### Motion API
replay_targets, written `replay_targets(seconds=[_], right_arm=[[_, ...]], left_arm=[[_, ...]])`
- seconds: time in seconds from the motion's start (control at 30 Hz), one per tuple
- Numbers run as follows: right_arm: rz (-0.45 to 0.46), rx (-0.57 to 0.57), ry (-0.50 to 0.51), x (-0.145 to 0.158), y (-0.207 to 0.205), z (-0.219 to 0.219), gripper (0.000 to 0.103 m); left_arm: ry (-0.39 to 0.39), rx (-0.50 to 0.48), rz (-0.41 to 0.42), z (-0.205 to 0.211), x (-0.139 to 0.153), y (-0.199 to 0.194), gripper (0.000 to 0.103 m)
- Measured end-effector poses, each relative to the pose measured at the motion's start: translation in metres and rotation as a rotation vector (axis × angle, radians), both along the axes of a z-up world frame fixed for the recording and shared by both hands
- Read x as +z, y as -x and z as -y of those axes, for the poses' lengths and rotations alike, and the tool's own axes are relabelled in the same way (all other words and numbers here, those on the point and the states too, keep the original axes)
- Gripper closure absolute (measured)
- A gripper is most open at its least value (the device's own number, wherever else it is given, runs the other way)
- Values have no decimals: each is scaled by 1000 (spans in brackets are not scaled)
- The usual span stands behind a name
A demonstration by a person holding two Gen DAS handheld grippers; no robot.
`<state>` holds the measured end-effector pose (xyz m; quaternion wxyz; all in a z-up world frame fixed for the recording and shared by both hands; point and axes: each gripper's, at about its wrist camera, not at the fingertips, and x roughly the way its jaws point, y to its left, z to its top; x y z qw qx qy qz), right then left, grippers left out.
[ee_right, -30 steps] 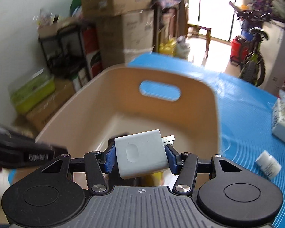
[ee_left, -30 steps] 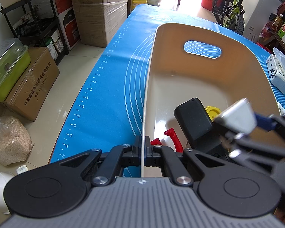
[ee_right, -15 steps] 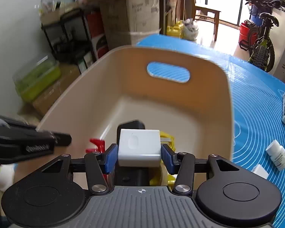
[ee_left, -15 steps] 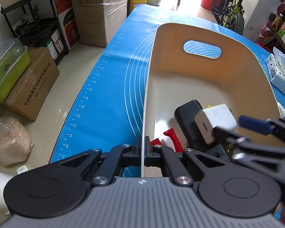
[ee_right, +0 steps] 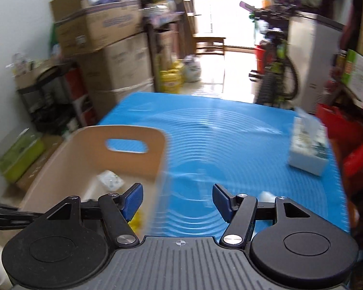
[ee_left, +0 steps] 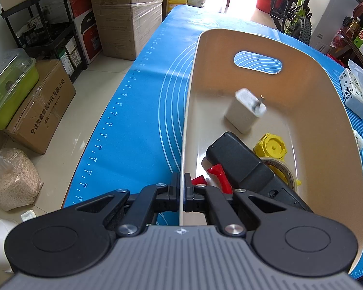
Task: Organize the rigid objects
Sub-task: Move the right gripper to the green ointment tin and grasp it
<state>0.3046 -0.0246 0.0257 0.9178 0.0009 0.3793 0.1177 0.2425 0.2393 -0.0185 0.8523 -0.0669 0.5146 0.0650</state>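
A beige bin (ee_left: 326, 125) stands on the blue mat (ee_left: 142, 111). My left gripper (ee_left: 181, 191) is shut on the bin's near left rim. Inside the bin are a white charger block (ee_left: 244, 111), blurred, a black remote-like device (ee_left: 242, 166), a yellow cap (ee_left: 271, 145), a tape roll (ee_left: 283, 171) and a red piece (ee_left: 217, 176). My right gripper (ee_right: 177, 201) is open and empty, above the mat just right of the bin (ee_right: 123, 154). The charger (ee_right: 110, 180) also shows in the right wrist view inside the bin.
A tissue pack (ee_right: 307, 149) lies at the mat's right side, also seen in the left wrist view (ee_left: 353, 94). A small white object (ee_right: 266, 197) lies behind my right finger. Boxes (ee_left: 128, 17), shelves and a bicycle (ee_left: 295, 12) stand around the table.
My right gripper opened and let go of the white charger, which dropped into the bin. The right gripper then pulled back and swung right. The left gripper kept its hold on the rim.
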Motion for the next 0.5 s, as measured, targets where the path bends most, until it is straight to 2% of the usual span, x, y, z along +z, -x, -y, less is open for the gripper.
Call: replay_targets(seconds=[0.2, 0.5], right_arm=[[-55, -71, 62, -29, -10, 39, 32], [-164, -86, 150, -89, -4, 66, 32]], left_arm=[[0, 0, 0, 0, 0, 0, 99], [0, 0, 0, 0, 0, 0, 99]])
